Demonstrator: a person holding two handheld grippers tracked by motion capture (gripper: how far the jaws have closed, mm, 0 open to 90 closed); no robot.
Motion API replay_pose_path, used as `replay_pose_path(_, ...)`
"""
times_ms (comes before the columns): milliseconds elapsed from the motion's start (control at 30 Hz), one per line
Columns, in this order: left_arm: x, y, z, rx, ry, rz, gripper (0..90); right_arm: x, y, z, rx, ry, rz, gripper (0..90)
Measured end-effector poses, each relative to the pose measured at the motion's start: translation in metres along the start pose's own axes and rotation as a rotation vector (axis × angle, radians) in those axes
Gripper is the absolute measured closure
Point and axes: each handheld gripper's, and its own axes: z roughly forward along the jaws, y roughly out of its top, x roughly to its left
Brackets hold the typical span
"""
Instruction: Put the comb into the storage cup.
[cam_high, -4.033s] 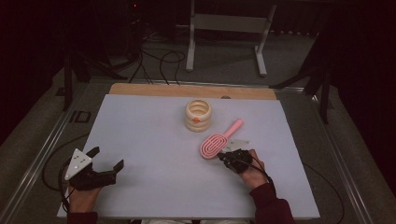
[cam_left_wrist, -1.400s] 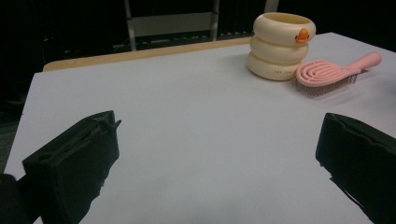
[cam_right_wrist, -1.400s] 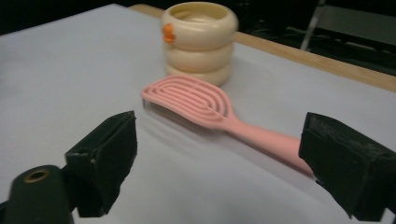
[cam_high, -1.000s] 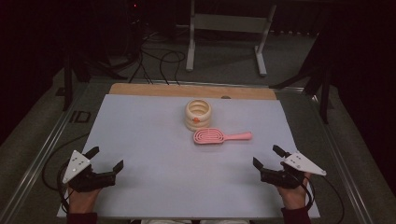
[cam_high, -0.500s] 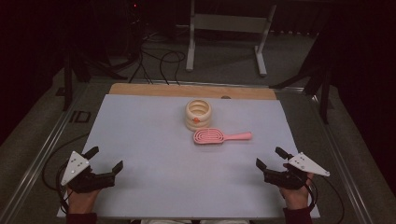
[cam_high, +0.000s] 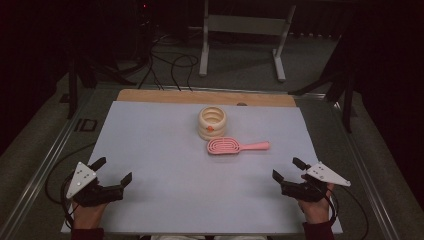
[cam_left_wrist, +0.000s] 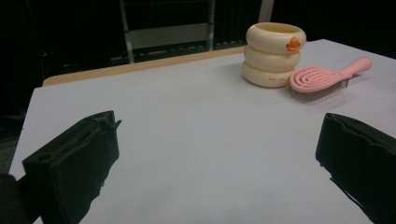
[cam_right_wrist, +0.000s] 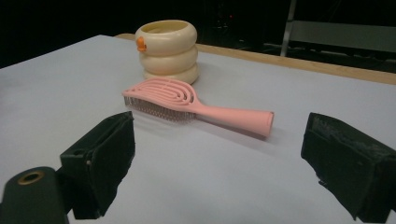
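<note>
Black and blocky, my left gripper (cam_high: 112, 171) sits low at the near left of the matte pale table (cam_high: 150, 150), jaws spread wide with nothing between them. Past the middle I see a glossy cream cup (cam_high: 212, 122) built of three stacked rings, and just beside it a smooth pink hairbrush (cam_high: 237, 146) lies flat, bristles down, its looped head near the cup and handle pointing right. At the near right, my right gripper (cam_high: 289, 169) is equally wide apart and empty, well away from the brush.
</note>
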Motion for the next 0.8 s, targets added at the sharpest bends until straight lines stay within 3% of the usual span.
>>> replay_pose_path(300, 0.0, 0.0, -0.001, -0.003, 0.006, -0.006, 0.0, 0.001, 0.006, 0.008, 0.08, 0.024, 0.001, 10.0)
replay_pose_path(567, 0.001, 0.0, -0.001, -0.001, 0.007, -0.008, 0.0, 0.004, 0.016, 0.008, 0.067, 0.053, -0.011, 11.4)
replay_pose_path(700, 0.001, 0.0, -0.001, -0.001, 0.008, -0.008, 0.0, 0.005, 0.022, 0.01, 0.081, 0.063, -0.01, 12.2)
replay_pose_path(800, 0.001, 0.0, -0.001, 0.0, 0.008, -0.009, 0.0, 0.007, 0.027, 0.012, 0.096, 0.067, -0.035, 12.2)
